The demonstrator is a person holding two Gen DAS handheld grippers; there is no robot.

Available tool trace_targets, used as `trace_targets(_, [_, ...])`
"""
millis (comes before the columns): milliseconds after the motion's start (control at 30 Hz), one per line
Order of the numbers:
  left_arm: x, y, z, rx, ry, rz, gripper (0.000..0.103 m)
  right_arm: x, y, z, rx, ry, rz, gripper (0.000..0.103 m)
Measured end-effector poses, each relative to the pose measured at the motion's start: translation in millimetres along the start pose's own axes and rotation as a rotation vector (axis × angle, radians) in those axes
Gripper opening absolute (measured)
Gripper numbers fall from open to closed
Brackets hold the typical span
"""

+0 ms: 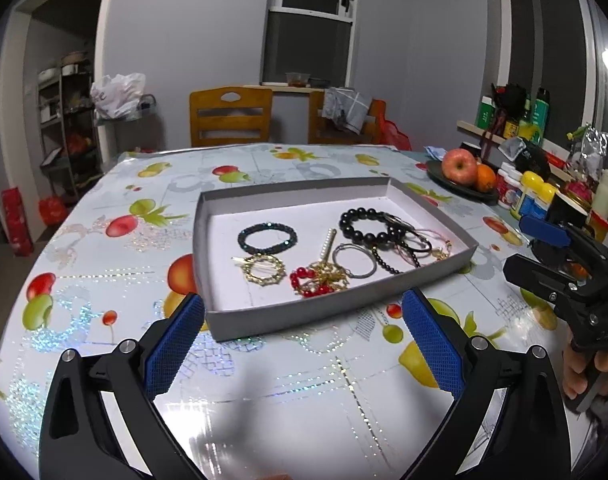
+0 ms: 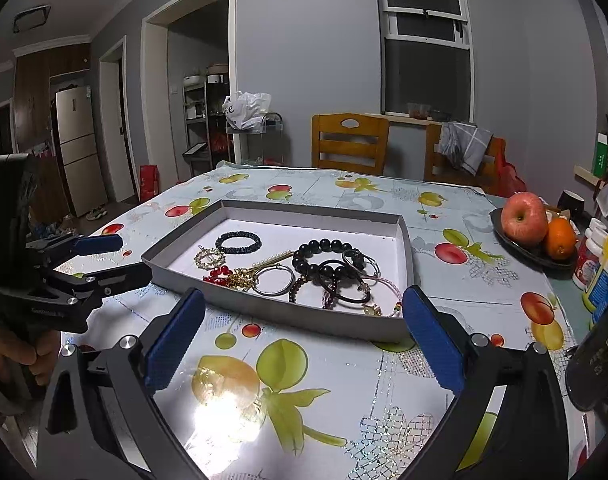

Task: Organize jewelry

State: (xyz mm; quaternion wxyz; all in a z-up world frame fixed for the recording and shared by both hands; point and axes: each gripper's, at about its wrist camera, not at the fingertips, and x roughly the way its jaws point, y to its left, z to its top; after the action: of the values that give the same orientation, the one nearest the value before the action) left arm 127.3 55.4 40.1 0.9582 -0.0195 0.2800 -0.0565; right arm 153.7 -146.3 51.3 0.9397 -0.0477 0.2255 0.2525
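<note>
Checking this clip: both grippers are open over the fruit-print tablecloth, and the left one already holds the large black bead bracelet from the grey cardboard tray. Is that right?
Not quite. The left gripper holds nothing: the left wrist view shows its jaws open and empty, short of the grey cardboard tray. The large black bead bracelet lies in the tray. The right gripper is open too.

You have a shallow grey tray [image 1: 224, 322] with a white floor, flat on the table. Inside lie a black beaded bracelet [image 1: 267, 237], gold ring brooch [image 1: 264, 268], red-bead gold piece [image 1: 318, 280], silver bangle [image 1: 354, 260] and large dark-bead bracelet [image 1: 368, 222], the right-hand ones tangled with cords.
</note>
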Motion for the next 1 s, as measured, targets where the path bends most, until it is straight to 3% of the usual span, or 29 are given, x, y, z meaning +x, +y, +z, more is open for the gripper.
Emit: trace_targets(1000, [-5.0, -4.5, -2.3, 0.016, -0.026, -0.009, 0.098, 5.7, -0.4, -3.5, 0.006, 0.014, -0.015, 0.097])
